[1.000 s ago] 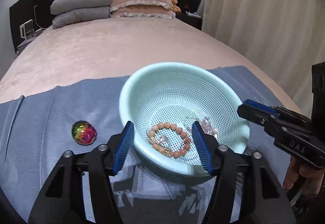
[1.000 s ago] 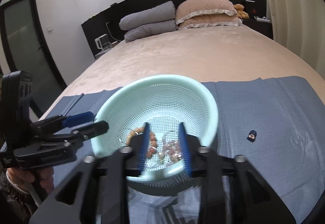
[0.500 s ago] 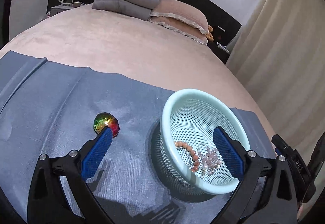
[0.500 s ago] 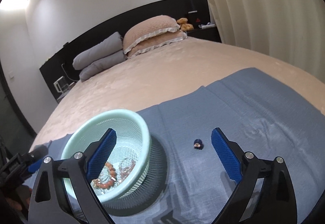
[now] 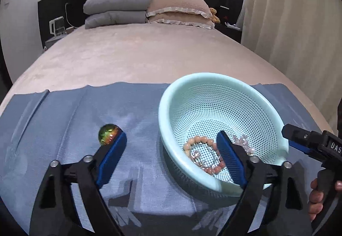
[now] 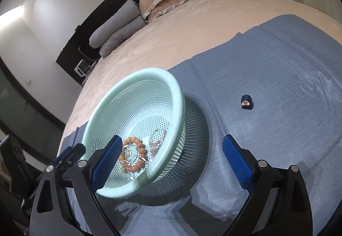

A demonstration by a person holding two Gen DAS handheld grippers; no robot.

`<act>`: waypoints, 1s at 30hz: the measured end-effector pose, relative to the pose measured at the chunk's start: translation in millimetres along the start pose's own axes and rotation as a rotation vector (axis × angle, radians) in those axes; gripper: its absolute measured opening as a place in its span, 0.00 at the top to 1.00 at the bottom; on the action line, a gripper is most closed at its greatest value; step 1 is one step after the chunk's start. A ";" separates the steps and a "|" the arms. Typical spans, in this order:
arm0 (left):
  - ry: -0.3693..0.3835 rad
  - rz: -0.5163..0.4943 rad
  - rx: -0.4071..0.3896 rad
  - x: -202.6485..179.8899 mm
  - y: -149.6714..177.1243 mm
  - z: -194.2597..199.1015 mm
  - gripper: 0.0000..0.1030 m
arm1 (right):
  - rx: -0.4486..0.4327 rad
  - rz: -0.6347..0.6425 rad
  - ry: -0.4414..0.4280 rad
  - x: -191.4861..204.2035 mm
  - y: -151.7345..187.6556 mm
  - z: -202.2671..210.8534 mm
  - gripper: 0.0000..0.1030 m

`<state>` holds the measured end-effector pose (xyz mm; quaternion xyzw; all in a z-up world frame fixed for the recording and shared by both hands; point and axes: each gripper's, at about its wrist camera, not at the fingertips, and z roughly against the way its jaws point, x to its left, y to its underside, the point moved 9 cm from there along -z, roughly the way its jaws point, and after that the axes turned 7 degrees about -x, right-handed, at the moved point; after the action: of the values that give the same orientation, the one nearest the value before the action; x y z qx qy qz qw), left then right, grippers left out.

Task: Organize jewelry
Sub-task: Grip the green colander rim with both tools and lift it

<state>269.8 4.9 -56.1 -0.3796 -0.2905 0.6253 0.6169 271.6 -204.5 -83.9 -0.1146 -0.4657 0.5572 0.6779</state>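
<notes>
Basket (image 5: pixel 222 99), pale green mesh, left wrist view: it sits on the blue cloth (image 5: pixel 70 112) spread over the bed, apparently as the collecting place for the jewelry. A peach bead bracelet (image 5: pixel 199 141) and a pale crystal bracelet (image 5: pixel 243 139) lie in its bottom. The left gripper (image 5: pixel 171 155) has its jaws closing but wide apart, nothing pressed between the pads; one finger reaches over the basket rim, the other stands beside an iridescent ball (image 5: pixel 108 134) on the cloth, outside the basket. Letters "DAS" show on the other gripper at the right edge.

Right wrist view: right gripper (image 6: pixel 173 158) is open and empty, straddling the basket's near rim. A small dark blue charm (image 6: pixel 246 103) with a pink face lies alone on the cloth, well apart from the basket, likely awaiting collection. No writing is legible here.
</notes>
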 end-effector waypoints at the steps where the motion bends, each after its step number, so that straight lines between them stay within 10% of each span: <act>1: 0.020 0.012 0.028 -1.1 4.3 -4.0 0.38 | -0.008 -0.006 -0.002 0.4 0.4 0.3 0.13; 4: 0.053 0.024 0.100 -1.8 16.7 -15.4 0.59 | -0.006 0.001 -0.041 7.8 0.4 -1.0 0.42; 8: 0.056 0.007 0.097 -4.5 16.9 -13.3 0.62 | 0.048 0.063 -0.015 14.1 11.7 -12.6 0.74; 30: 0.024 -0.072 0.011 -23.7 21.4 68.8 0.62 | -0.032 0.301 -0.062 56.3 24.1 78.9 0.71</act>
<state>199.5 -12.9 -33.8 -0.3730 -0.2932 0.5997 0.6444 193.0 -176.2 -29.1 -0.1768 -0.4729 0.6482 0.5700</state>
